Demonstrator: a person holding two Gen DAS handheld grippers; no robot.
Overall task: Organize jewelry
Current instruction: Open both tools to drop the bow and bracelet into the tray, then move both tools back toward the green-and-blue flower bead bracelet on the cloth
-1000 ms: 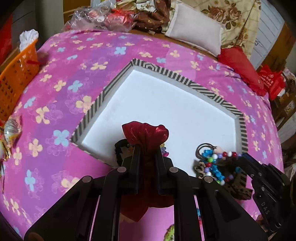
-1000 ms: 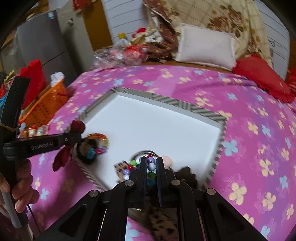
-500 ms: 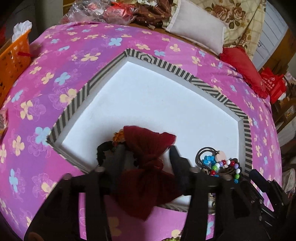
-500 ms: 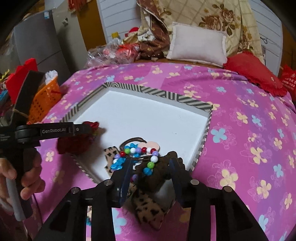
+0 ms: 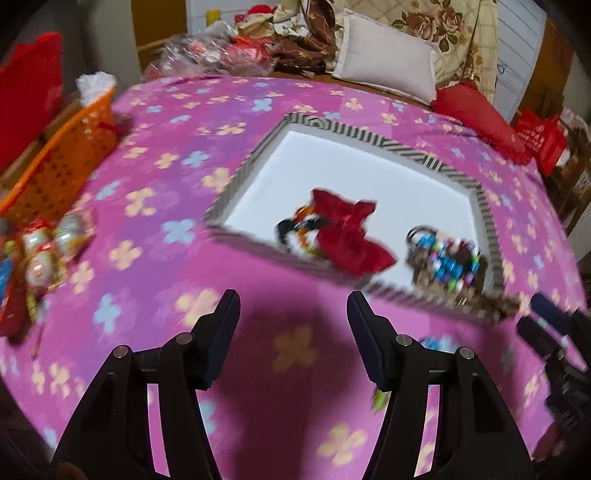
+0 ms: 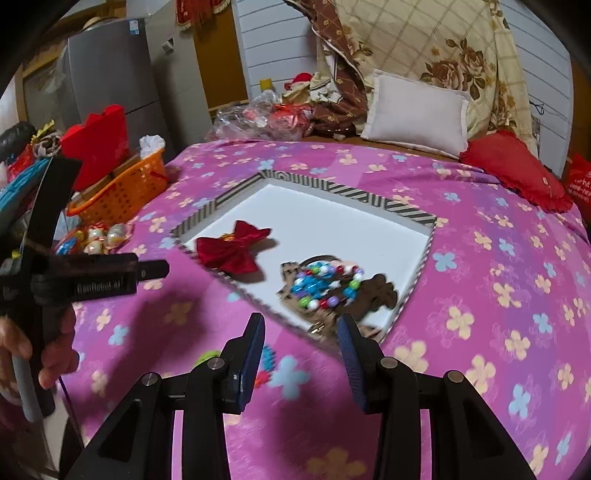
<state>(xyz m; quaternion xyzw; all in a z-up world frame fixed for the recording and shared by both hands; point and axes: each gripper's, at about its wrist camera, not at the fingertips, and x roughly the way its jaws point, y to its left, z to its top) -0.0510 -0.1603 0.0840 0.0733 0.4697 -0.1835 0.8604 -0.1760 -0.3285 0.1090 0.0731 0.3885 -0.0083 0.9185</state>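
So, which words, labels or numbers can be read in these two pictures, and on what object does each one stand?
"GenRobot.AI", blurred but legible, on the side of the left gripper in the right wrist view.
White print on the red bag at the bed's far right: too blurred to read.
Small sticker on the grey fridge: too small to read.
White mark on the red cushion: unreadable.
Nothing else is legible.

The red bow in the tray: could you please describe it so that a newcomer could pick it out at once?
On the pink flowered bedspread lies a shallow white tray with a striped rim. Near its front left edge sits the red bow, a shiny dark red fabric hair bow. Unlike the pile of multicoloured beads to its right, it is one solid colour and made of cloth.
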